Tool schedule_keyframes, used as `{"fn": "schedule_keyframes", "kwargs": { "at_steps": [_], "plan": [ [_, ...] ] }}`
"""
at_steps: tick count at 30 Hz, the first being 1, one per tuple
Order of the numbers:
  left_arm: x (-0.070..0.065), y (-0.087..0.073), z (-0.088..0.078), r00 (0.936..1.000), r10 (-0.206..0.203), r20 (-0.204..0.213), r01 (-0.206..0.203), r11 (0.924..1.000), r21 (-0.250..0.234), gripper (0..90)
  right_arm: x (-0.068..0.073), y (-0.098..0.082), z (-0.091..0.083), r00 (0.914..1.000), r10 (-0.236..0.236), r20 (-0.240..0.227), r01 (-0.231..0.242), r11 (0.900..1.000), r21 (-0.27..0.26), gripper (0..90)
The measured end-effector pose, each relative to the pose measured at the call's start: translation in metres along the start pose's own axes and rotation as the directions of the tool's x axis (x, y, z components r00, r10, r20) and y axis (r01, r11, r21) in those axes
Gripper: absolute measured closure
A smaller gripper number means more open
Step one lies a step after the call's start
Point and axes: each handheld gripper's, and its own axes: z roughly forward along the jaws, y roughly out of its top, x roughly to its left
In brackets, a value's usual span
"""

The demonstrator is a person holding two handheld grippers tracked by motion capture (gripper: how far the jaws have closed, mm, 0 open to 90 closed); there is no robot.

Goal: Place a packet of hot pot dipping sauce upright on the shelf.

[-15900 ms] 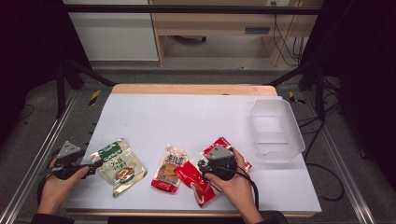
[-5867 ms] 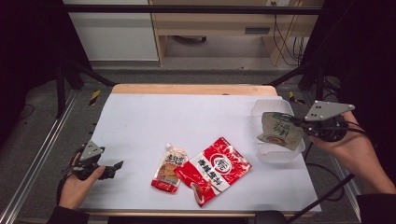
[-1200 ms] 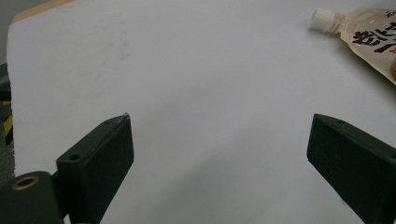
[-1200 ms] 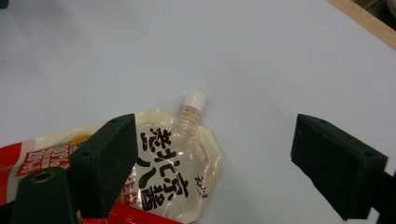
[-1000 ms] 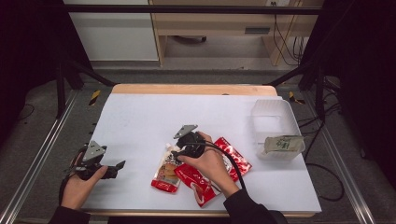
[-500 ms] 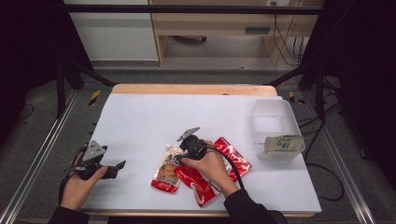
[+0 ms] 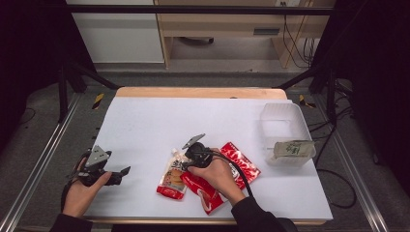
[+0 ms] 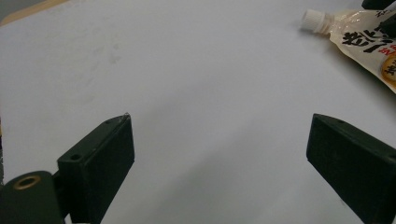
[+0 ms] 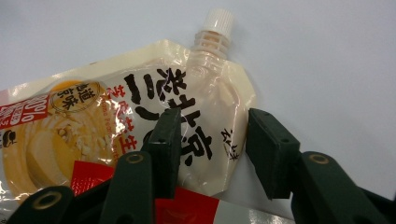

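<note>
1. High view: the right gripper [image 7: 186, 155] sits over the spouted pouch [image 7: 172, 177], which lies just left of the red packet [image 7: 231, 166] on the white table [image 7: 203, 121]; the left gripper [image 7: 123, 171] rests well left of the pouch; the clear bin [image 7: 286, 121] stands right of the packet.
2. Left gripper view: jaws wide, nothing between them; the pouch [image 8: 362, 35] lies far off.
3. Right gripper view: jaws have just been closing, straddling the pouch [image 9: 140, 121] below its white cap [image 9: 219, 21]; pads not yet pressing it.
</note>
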Motion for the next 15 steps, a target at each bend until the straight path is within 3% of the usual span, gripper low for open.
{"fn": "schedule_keyframes", "kwargs": {
  "at_steps": [9,15],
  "plan": [
    [-0.0015,0.0007,0.0007,1.0,0.006,0.005,-0.006,1.0,0.005,7.5,0.0048,-0.0027,-0.0014,0.9996,-0.028,-0.002,0.028,1.0,-0.011,82.9],
    [-0.0015,0.0008,0.0003,1.0,0.002,0.007,-0.002,1.0,-0.004,7.5,0.0095,0.0053,-0.0018,0.9976,-0.07,-0.004,0.069,0.995,-0.075,87.9]
  ]
}}
